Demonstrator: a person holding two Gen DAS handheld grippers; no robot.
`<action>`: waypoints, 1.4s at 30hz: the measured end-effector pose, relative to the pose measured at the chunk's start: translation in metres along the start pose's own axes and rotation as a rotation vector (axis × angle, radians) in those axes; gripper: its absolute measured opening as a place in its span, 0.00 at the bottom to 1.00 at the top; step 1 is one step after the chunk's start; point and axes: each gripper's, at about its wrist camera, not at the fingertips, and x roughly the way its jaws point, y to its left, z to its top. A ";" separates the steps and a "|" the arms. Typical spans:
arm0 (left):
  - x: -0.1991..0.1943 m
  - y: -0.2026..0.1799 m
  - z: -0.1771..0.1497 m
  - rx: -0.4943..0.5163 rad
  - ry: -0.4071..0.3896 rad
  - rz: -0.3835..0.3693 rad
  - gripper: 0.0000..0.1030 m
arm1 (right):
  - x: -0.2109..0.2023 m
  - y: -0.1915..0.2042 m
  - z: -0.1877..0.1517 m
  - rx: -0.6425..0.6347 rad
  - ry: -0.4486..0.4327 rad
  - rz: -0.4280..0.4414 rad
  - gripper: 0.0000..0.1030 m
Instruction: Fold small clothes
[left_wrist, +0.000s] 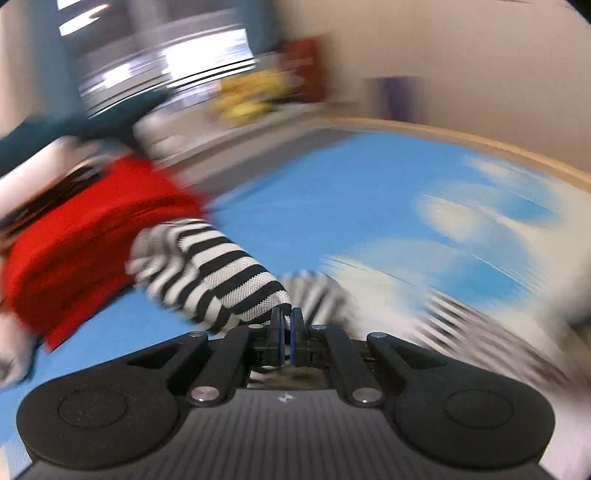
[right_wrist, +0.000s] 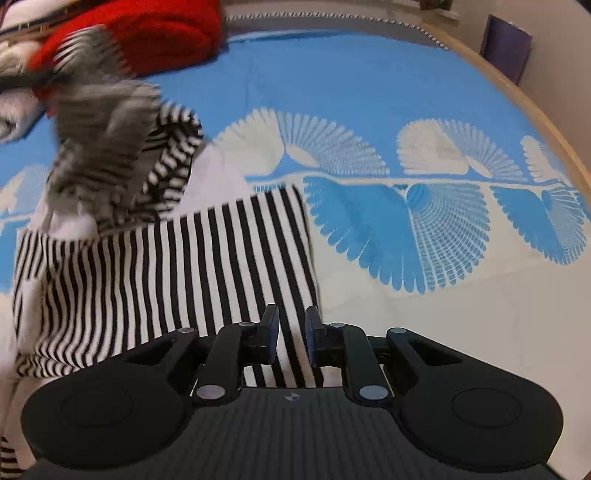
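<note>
A: Striped garment (right_wrist: 221, 258) is laid on the blue-and-white cloth (right_wrist: 369, 92), below the red pile (right_wrist: 166, 33). Sleeve is clamped in the left gripper (left_wrist: 287, 318).
B: Right gripper (right_wrist: 291, 332)?
A: Jaws parted over the garment's hem, nothing pinched.
B: Step?
A: Sleeve fold, judged mid-way. Next: sleeve to be laid across the body.

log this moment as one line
left claw: shut on striped garment sleeve | right claw: partly open over garment body | surface: blue patterned cloth
</note>
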 end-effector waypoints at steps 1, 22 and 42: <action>-0.021 -0.021 -0.019 0.049 0.017 -0.056 0.03 | -0.004 -0.002 0.000 0.008 -0.007 0.003 0.15; -0.028 -0.037 -0.108 -0.713 0.398 -0.028 0.03 | -0.014 0.004 -0.014 0.276 0.054 0.348 0.37; -0.045 -0.021 -0.150 -1.049 0.413 -0.192 0.35 | 0.013 0.028 -0.022 0.309 0.170 0.391 0.08</action>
